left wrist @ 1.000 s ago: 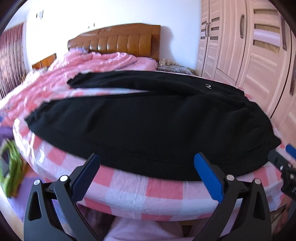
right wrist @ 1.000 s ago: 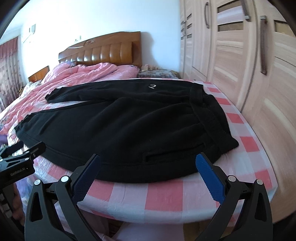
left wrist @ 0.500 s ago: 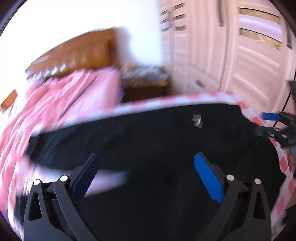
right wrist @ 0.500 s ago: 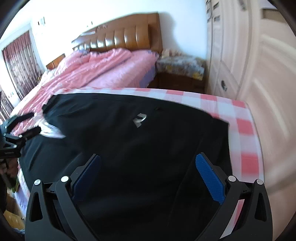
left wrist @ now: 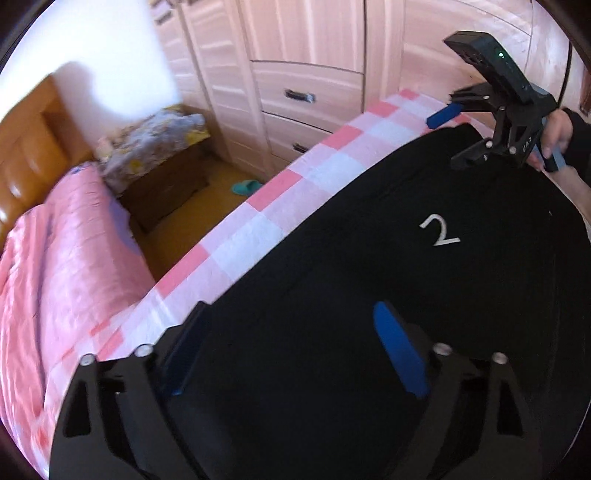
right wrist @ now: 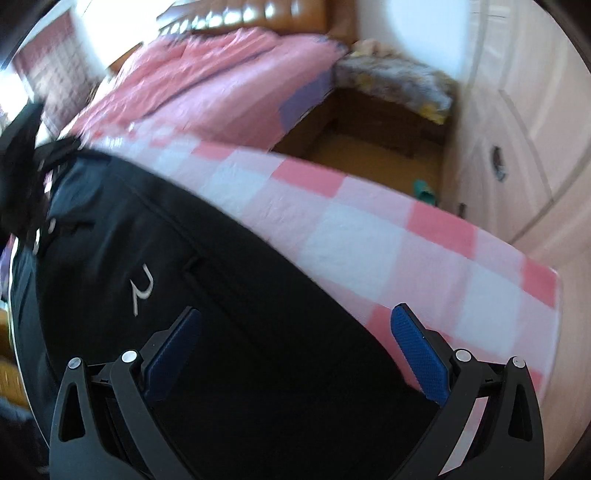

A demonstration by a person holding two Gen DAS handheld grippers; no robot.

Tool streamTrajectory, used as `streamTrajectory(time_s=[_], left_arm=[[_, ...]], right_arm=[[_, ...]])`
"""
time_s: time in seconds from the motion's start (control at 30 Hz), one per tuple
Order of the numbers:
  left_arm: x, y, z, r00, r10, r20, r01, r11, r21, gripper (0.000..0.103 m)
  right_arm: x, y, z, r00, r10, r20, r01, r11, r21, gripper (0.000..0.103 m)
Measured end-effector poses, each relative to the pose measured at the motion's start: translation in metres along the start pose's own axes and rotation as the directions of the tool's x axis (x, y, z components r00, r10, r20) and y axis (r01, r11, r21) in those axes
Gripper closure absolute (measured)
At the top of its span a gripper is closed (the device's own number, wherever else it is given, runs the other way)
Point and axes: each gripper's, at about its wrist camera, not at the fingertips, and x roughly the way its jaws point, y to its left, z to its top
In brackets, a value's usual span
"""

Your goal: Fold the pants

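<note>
**What we cannot see clearly**

The black fleece pants with a small white logo (left wrist: 388,295) run out past the lower and right edges of the left wrist view, so we do not see the legs. The left finger (left wrist: 184,354) of the closing left gripper (left wrist: 291,350) is smeared by motion; we cannot tell if it touches the cloth. In the right wrist view the brown padded headboard (right wrist: 258,14) is blurred and cut by the top edge.
</note>
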Motion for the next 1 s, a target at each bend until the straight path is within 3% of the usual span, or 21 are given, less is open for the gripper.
streamTrajectory(time_s=[0.1, 0.17, 0.2, 0.23, 0.27, 0.33, 0.43, 0.6, 0.67, 0.7, 0.83, 0.9, 1.0], left_arm=[[0.013, 0.005, 0.006, 0.999, -0.028, -0.026, 0.030, 0.998, 0.058, 0.023], [0.021, 0.004, 0.011, 0.997, -0.066, -0.035, 0.069, 0.994, 0.086, 0.026], [0.024, 0.004, 0.015, 0.995, -0.092, -0.040, 0.096, 0.990, 0.103, 0.026], [0.025, 0.003, 0.017, 0.994, -0.104, -0.041, 0.108, 0.987, 0.115, 0.026], [0.027, 0.003, 0.019, 0.992, -0.116, -0.038, 0.120, 0.984, 0.131, 0.026], [0.028, 0.002, 0.025, 0.989, -0.140, -0.035, 0.144, 0.977, 0.155, 0.026], [0.028, 0.003, 0.033, 0.985, -0.167, -0.030, 0.170, 0.969, 0.181, 0.026], [0.032, 0.015, 0.033, 0.969, -0.241, -0.058, 0.247, 0.958, 0.146, 0.026], [0.035, 0.016, 0.027, 0.951, -0.300, -0.080, 0.307, 0.946, 0.106, 0.036], [0.035, 0.015, 0.023, 0.939, -0.331, -0.093, 0.339, 0.937, 0.085, 0.052], [0.000, 0.001, 0.005, 0.965, -0.262, -0.018, 0.262, 0.961, 0.091, 0.086], [-0.032, -0.009, -0.003, 0.977, -0.207, 0.044, 0.202, 0.974, 0.103, 0.088], [-0.089, -0.045, -0.017, 0.989, -0.070, 0.133, 0.051, 0.989, 0.141, 0.088]], right_arm=[[-0.004, 0.006, -0.003, 0.999, 0.033, 0.027, -0.031, 0.998, -0.047, 0.014], [-0.009, 0.012, -0.004, 0.997, 0.073, 0.031, -0.071, 0.995, -0.072, 0.042], [-0.014, 0.019, -0.007, 0.998, 0.057, 0.036, -0.053, 0.993, -0.102, 0.046], [-0.020, 0.027, -0.009, 0.999, 0.027, 0.043, -0.021, 0.991, -0.135, 0.057], [-0.028, 0.034, -0.012, 0.997, -0.023, 0.067, 0.033, 0.987, -0.159, 0.075], [-0.047, 0.044, -0.021, 0.990, -0.081, 0.119, 0.101, 0.979, -0.180, 0.089], [-0.081, 0.068, -0.039, 0.961, -0.135, 0.240, 0.191, 0.955, -0.227, 0.092], [-0.111, 0.102, -0.066, 0.930, -0.178, 0.321, 0.255, 0.942, -0.217, 0.092], [-0.113, 0.107, -0.069, 0.921, -0.194, 0.339, 0.270, 0.944, -0.192, 0.093], [-0.112, 0.107, -0.068, 0.908, -0.224, 0.355, 0.300, 0.937, -0.177, 0.095], [-0.115, 0.117, -0.075, 0.888, -0.266, 0.375, 0.336, 0.932, -0.134, 0.095], [-0.124, 0.122, -0.082, 0.880, -0.271, 0.391, 0.340, 0.933, -0.119, 0.095], [-0.144, 0.132, -0.095, 0.858, -0.275, 0.433, 0.349, 0.932, -0.098, 0.095]])
